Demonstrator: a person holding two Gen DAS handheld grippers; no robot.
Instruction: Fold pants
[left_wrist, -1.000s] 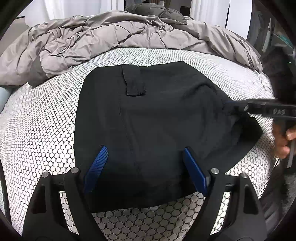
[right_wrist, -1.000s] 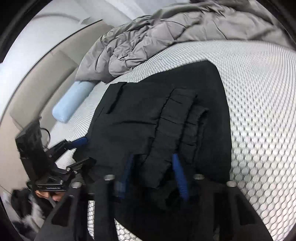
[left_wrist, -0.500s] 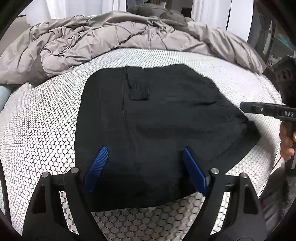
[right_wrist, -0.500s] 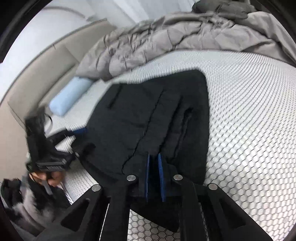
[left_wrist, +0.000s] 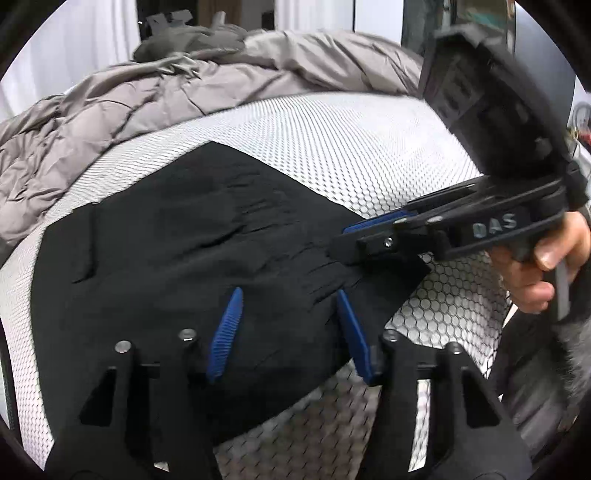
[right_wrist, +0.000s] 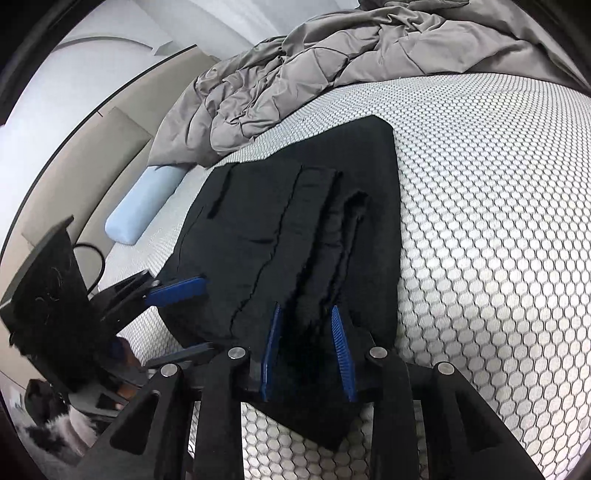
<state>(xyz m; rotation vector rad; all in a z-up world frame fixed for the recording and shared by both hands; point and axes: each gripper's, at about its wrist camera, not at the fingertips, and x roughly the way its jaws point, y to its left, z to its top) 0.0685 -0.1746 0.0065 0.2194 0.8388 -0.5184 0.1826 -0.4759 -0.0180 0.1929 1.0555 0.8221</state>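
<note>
bed surface (right_wrist: 498, 229): white cover printed with a black honeycomb, fine and taut; grey quilted duvet (right_wrist: 314, 74) bunched at the far side, pale blue bolster (right_wrist: 144, 210) by the beige headboard.

pants (left_wrist: 177, 266): black, matte, thin woven cloth, lying flat on the bed near its front edge, already doubled into a broad slab. gathered waistband ribs run along the end nearest the right gripper; 1 pocket slit shows as a dark line.

left gripper (left_wrist: 288, 325): jaws have just been closing, now part-open above the cloth, blue ribbed pads straddling the waistband edge with nothing visibly pinched. reads as released.

right gripper (right_wrist: 306, 350): jaws have just been opening a little; narrow gap, with a bunched ridge of waistband between the pads. whether the pads press on it, cannot tell.

risks, judged:
- both grippers work the same end; left could catch only the top layer, so the fold peels apart when lifted.
- thin cloth may slip from ribbed pads if the bite is shallow.
- pants lie close to the bed edge; a drag toward the person could pull the corner off.
- grippers sit near each other; they could collide.
</note>
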